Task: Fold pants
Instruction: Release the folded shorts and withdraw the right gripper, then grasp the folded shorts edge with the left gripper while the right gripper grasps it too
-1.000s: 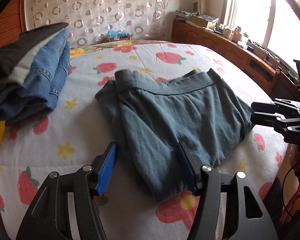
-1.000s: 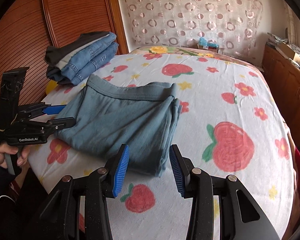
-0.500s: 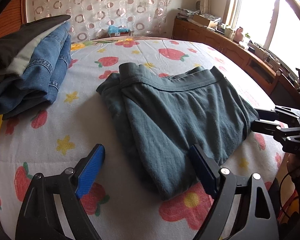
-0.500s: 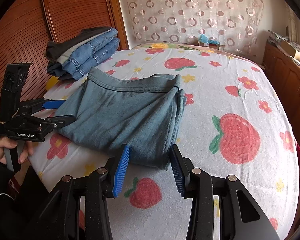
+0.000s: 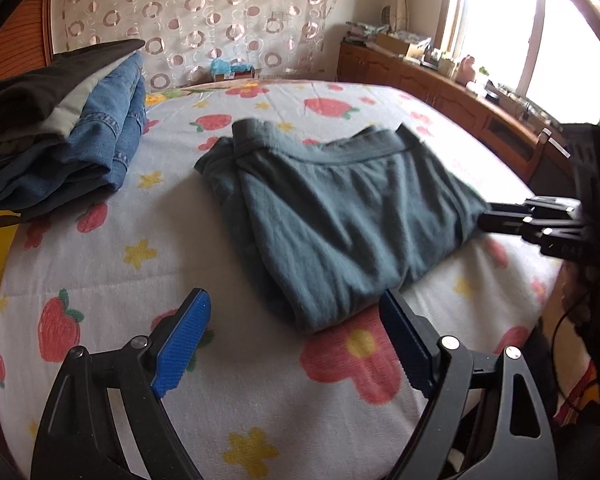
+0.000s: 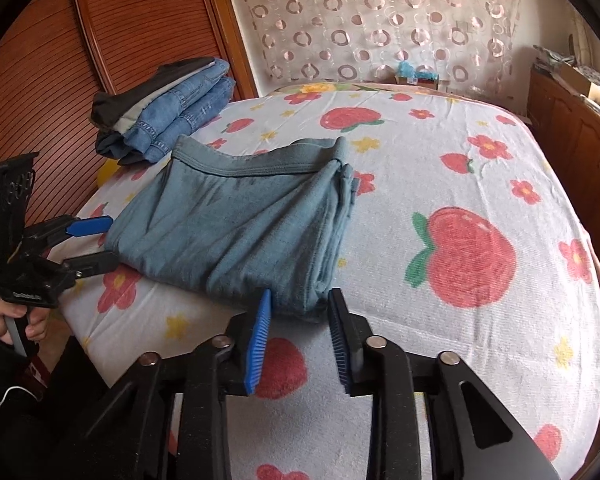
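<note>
The grey-blue pants (image 5: 340, 208) lie folded in a thick rectangle on the strawberry-print bed, waistband toward the far side. They also show in the right wrist view (image 6: 240, 224). My left gripper (image 5: 296, 344) is wide open and empty, just short of the folded corner nearest it; it also shows in the right wrist view (image 6: 96, 244) beside the pants' left edge. My right gripper (image 6: 300, 320) is open and empty, its fingertips right at the near folded corner; it shows in the left wrist view (image 5: 496, 216) at the pants' right edge.
A stack of folded jeans and dark clothes (image 5: 60, 136) sits at the bed's far left corner, also in the right wrist view (image 6: 164, 108). A wooden wardrobe (image 6: 100, 40) stands to the left, wooden cabinets (image 5: 440, 88) along the window. The bed's edge (image 6: 92, 344) is close below me.
My left gripper has opened wider and pulled back off the pants' corner. My right gripper has moved in closer to the near folded corner. The pants have not moved.
</note>
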A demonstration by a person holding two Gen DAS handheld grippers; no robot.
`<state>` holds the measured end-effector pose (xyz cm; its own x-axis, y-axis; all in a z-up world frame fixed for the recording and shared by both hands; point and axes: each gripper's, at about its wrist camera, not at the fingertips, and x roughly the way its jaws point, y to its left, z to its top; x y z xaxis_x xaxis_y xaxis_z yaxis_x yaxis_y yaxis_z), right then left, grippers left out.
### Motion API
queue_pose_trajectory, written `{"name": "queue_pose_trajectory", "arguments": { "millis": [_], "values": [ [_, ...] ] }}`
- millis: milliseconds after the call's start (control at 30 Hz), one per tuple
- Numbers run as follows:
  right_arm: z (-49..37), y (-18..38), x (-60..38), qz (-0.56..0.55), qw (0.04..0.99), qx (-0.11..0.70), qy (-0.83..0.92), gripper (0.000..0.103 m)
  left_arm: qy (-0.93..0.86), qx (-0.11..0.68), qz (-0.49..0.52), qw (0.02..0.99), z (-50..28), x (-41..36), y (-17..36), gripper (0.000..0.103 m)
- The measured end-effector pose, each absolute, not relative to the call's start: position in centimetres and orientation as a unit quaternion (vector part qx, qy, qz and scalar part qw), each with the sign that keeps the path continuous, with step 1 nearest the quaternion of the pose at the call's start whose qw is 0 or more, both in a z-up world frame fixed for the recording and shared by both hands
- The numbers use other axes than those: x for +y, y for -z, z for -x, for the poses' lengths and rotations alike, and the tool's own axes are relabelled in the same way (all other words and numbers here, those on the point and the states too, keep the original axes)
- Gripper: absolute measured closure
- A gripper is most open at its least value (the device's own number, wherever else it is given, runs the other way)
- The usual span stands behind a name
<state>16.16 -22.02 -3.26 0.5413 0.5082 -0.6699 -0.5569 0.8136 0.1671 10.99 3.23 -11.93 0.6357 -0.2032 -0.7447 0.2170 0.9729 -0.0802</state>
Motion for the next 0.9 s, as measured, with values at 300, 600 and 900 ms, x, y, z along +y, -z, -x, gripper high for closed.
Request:
{"name": "queue_pose_trajectory", "arguments": {
  "millis": [300,600,900],
  "values": [
    [-15.7,2.7,-23.0,0.032,0.896,0.349,-0.273,0.099,0.086,0.416,-0.032,0.905,-11.4,3.5,12.6,0.016],
    [-15.3,2.7,-23.0,0.031,0.889,0.357,-0.286,0.099,0.104,0.399,0.001,0.911,-10.9,4.0,11.8,0.021],
    [-15.5,2.9,-22.8,0.034,0.889,0.358,-0.282,0.092,0.132,0.397,0.002,0.908,-10.6,3.1,11.8,0.066]
  ]
}}
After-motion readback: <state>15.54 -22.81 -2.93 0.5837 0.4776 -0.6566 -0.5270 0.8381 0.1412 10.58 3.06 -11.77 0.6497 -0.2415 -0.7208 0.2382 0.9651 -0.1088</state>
